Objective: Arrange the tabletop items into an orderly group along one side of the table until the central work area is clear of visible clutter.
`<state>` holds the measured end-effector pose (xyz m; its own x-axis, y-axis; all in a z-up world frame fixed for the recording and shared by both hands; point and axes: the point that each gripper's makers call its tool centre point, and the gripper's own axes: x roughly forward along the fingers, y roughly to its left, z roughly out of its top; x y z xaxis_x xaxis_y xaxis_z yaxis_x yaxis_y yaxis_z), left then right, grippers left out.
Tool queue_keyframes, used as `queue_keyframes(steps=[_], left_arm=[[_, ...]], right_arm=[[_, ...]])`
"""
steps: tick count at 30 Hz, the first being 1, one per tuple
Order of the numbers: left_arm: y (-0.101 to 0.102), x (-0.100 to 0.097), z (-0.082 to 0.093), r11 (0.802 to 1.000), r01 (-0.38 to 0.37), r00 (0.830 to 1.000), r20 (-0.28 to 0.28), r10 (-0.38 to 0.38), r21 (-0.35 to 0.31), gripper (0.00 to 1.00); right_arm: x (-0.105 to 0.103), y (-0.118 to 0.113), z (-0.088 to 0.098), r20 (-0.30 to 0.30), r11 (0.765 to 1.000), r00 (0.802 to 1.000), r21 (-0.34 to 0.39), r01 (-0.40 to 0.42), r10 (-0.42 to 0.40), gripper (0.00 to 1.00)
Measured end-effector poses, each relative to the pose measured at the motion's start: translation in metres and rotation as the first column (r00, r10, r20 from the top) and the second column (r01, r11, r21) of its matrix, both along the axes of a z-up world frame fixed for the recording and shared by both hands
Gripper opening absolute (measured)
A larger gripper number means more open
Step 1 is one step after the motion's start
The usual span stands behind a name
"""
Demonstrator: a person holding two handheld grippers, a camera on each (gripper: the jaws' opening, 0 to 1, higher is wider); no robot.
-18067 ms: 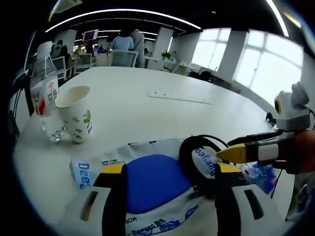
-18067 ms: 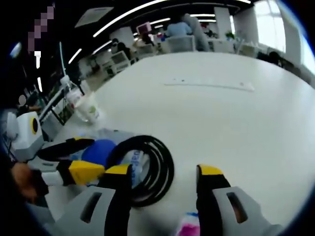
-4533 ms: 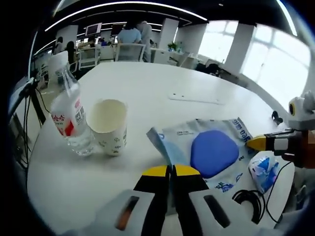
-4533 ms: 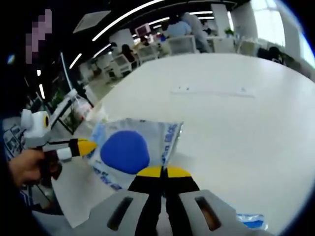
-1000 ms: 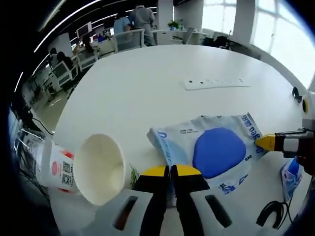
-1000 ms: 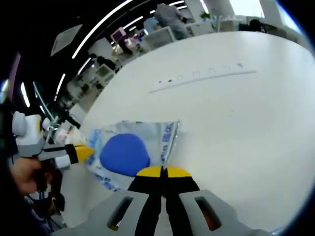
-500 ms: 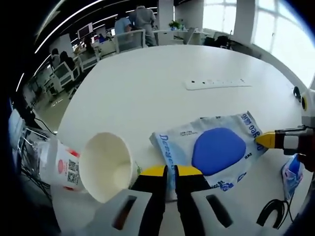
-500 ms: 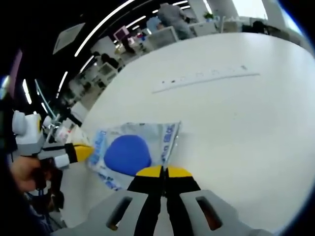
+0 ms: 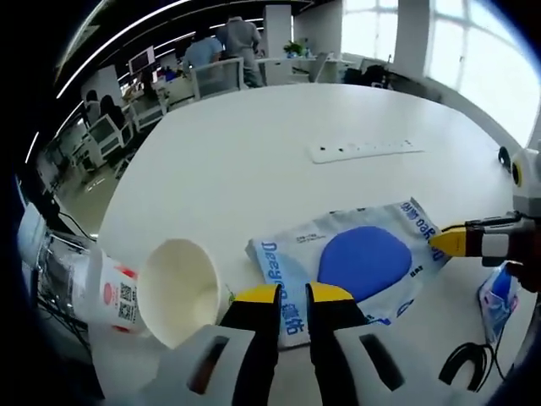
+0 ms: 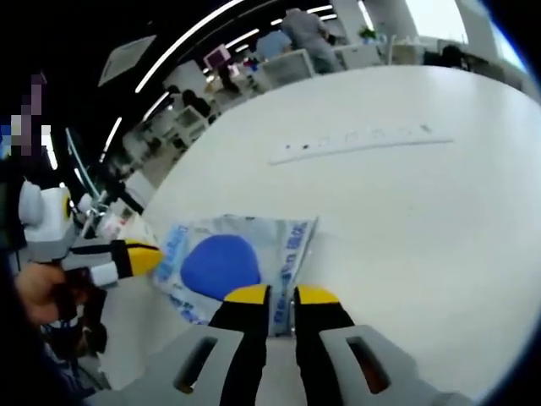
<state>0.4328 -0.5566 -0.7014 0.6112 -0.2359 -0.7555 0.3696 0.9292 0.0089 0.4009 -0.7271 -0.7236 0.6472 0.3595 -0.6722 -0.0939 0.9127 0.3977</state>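
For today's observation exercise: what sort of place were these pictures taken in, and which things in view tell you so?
Most likely an open-plan office. A large white table with a power strip set in its top stands in front of rows of desks and chairs. People stand at the far end, under long ceiling strip lights.

A glossy, crinkled plastic packet (image 9: 355,258) lies on the smooth matt white counter (image 9: 254,161) beside a matt paper cup (image 9: 179,292) and a clear plastic bottle (image 9: 93,283).
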Motion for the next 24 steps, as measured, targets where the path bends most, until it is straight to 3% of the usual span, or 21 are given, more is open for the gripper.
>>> queue_keyframes(steps=[12, 24], left_arm=[[0.0, -0.01, 0.01, 0.999, -0.013, 1.0, 0.023, 0.013, -0.036, 0.11], [0.01, -0.032, 0.018, 0.996, -0.018, 0.999, 0.045, 0.023, -0.093, 0.13]], right_arm=[[-0.002, -0.01, 0.016, 0.055, 0.999, 0.998, -0.051, -0.004, 0.007, 0.19], [-0.019, -0.022, 0.024, 0.062, 0.996, 0.998, -0.085, -0.008, 0.013, 0.23]])
